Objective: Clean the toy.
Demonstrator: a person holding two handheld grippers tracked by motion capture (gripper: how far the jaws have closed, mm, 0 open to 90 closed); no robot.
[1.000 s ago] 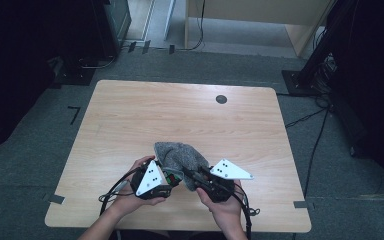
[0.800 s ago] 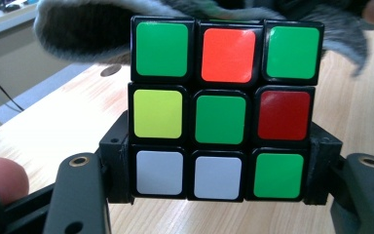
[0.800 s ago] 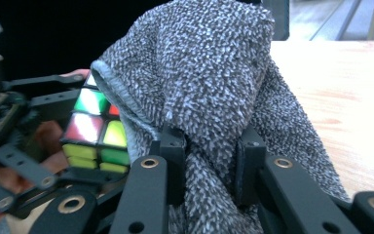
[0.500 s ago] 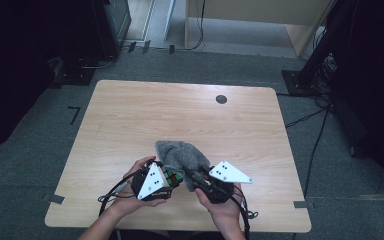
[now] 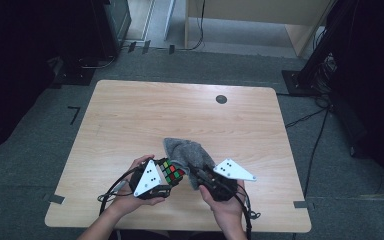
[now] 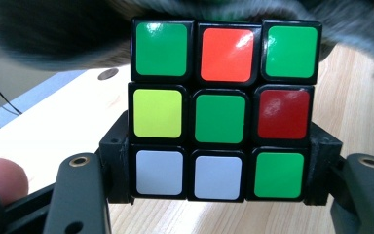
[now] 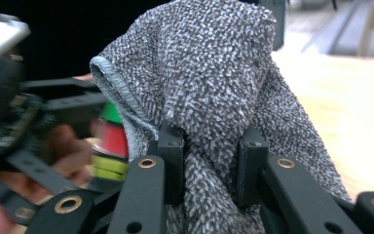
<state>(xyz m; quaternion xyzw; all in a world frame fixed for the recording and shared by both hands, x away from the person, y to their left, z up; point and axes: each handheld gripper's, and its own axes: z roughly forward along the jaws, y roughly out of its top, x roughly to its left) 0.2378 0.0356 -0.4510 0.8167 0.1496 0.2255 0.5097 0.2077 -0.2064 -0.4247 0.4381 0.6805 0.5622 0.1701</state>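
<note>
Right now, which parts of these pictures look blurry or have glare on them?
Left gripper view: the cube is sharp with glare on its orange sticker, while the grey cloth above it is smeared. Right gripper view: the cloth is crisp, the hand at left blurred. High view: dim around the table.

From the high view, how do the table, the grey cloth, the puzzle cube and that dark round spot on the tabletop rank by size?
1. table
2. grey cloth
3. puzzle cube
4. dark round spot
</note>
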